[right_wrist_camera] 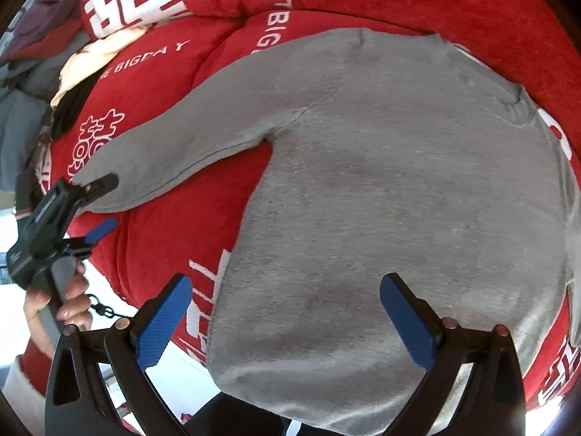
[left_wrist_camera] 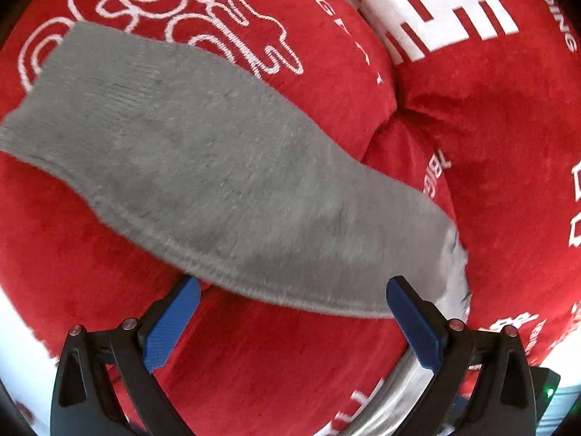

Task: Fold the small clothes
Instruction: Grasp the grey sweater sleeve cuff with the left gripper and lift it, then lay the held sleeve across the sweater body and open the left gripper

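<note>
A grey sweater (right_wrist_camera: pixel 399 189) lies flat on red cushions (right_wrist_camera: pixel 163 225). Its left sleeve (right_wrist_camera: pixel 189 141) stretches out to the left. In the left wrist view that sleeve (left_wrist_camera: pixel 218 181) runs diagonally, with its seamed lower edge just beyond the fingertips. My left gripper (left_wrist_camera: pixel 292 312) is open with nothing held; in the right wrist view the left gripper (right_wrist_camera: pixel 109 205) straddles the sleeve's end, one finger over the cloth. My right gripper (right_wrist_camera: pixel 287 312) is open above the sweater's lower body, touching nothing I can see.
Red cushions (left_wrist_camera: pixel 490 145) with white print fill both views, with a deep seam between them. A pile of other clothes (right_wrist_camera: pixel 47 58), cream, black, grey and purple, sits at the far left. A hand (right_wrist_camera: pixel 69 294) holds the left gripper's handle. A pale surface (right_wrist_camera: pixel 14 265) shows beyond the cushion's edge.
</note>
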